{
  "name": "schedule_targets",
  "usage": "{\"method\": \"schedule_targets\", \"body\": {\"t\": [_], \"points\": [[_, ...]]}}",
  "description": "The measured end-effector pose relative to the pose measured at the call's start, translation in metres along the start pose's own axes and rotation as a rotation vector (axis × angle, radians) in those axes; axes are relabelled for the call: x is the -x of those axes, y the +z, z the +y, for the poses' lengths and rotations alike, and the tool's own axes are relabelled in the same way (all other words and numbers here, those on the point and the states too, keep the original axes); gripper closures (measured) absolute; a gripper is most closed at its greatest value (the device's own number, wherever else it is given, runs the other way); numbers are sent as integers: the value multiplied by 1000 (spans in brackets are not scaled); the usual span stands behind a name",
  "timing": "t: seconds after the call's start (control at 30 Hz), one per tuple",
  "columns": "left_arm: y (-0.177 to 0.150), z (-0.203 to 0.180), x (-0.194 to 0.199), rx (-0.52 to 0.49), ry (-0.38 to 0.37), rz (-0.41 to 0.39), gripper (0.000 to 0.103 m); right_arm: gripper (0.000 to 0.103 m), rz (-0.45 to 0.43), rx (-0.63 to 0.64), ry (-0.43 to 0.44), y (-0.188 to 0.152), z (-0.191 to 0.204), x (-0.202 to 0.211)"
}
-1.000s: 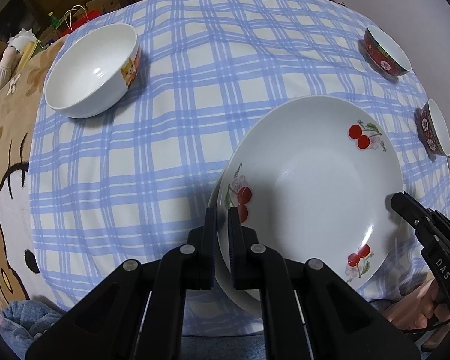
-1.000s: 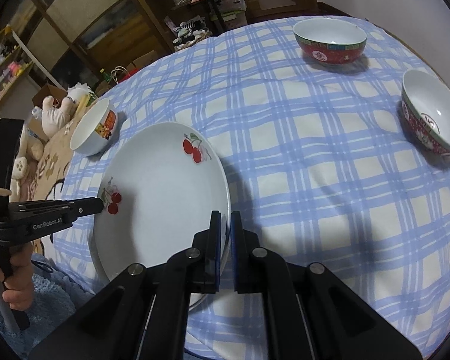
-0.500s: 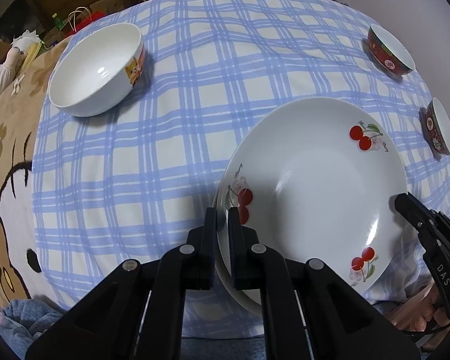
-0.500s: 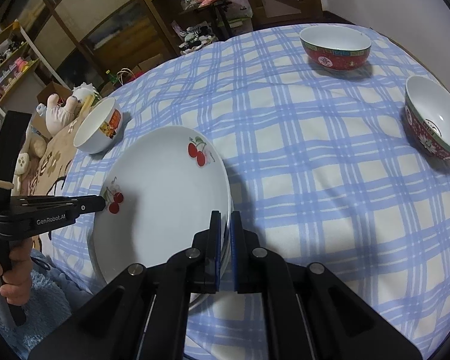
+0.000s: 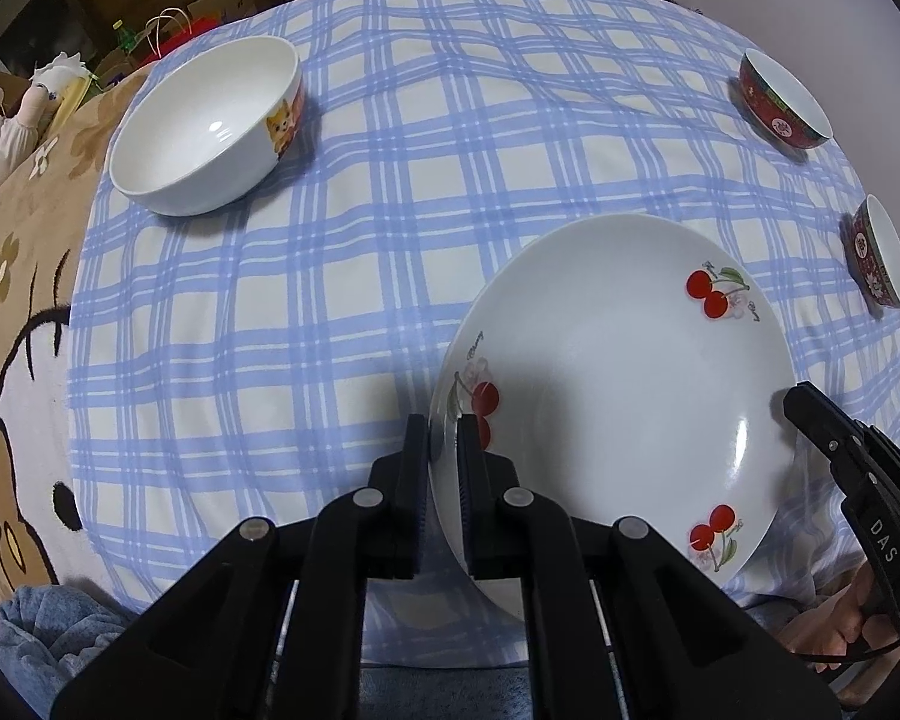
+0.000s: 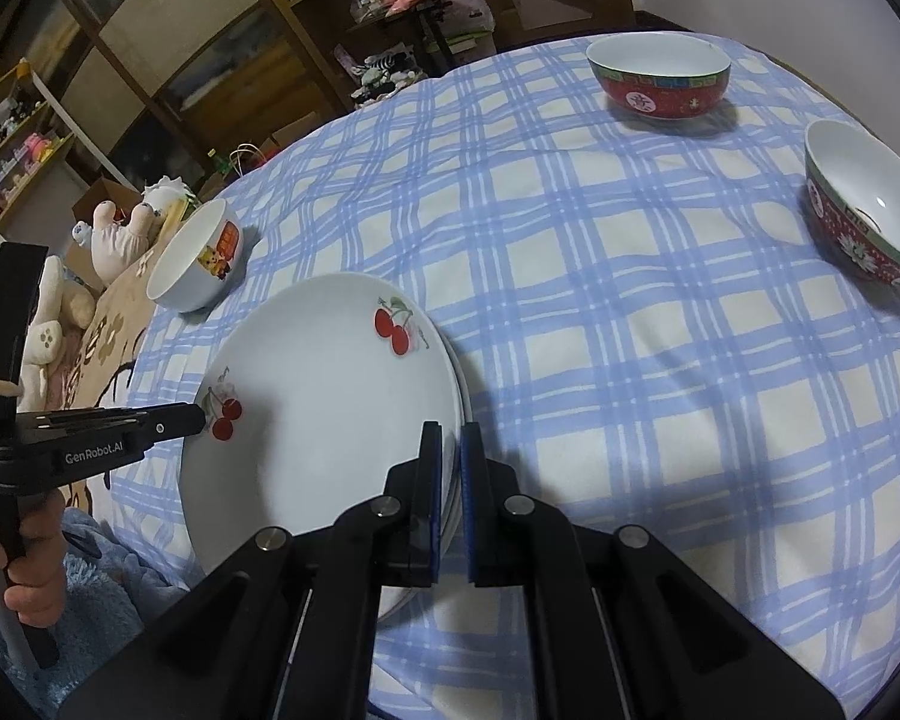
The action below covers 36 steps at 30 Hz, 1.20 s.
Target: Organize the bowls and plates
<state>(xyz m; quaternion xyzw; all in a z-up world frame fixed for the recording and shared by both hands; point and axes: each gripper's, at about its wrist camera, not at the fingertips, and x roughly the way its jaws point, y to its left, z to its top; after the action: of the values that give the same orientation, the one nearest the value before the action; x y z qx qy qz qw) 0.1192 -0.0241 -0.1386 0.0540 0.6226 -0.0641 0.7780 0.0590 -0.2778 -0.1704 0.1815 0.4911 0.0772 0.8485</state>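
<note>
A stack of white cherry-print plates [image 5: 618, 384] lies near the front edge of the blue-checked table; it also shows in the right wrist view [image 6: 324, 408]. My left gripper [image 5: 443, 438] is shut on the stack's left rim. My right gripper [image 6: 448, 450] is shut on its right rim. A white cartoon bowl [image 5: 210, 120] stands at the far left, also seen in the right wrist view [image 6: 201, 255]. Two red patterned bowls [image 6: 660, 75] [image 6: 864, 210] stand at the far right.
The checked cloth [image 6: 600, 276] covers a round table. A brown bear-print blanket [image 5: 12, 312] lies at the left edge. Plush toys [image 6: 120, 228] and wooden shelves [image 6: 168, 42] stand behind the table.
Both grippers have kept their hold on the plate stack. The views have pulled back a little toward the table's front edge, and the stack has shifted with them.
</note>
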Motion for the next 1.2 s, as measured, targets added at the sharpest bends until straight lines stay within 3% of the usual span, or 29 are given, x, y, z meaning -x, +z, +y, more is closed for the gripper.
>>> {"method": "schedule_targets", "body": {"t": [0.27, 0.97, 1.13, 1.2], "points": [[-2, 1, -1, 5, -38, 22, 83, 96, 9, -4, -7, -1, -1, -1], [3, 0, -2, -21, -5, 0, 63, 95, 25, -6, -24, -1, -1, -6], [7, 0, 6, -29, 11, -43, 48, 86, 19, -1, -63, 0, 0, -3], [10, 1, 9, -33, -12, -47, 44, 73, 9, -6, -69, 2, -1, 0]]}}
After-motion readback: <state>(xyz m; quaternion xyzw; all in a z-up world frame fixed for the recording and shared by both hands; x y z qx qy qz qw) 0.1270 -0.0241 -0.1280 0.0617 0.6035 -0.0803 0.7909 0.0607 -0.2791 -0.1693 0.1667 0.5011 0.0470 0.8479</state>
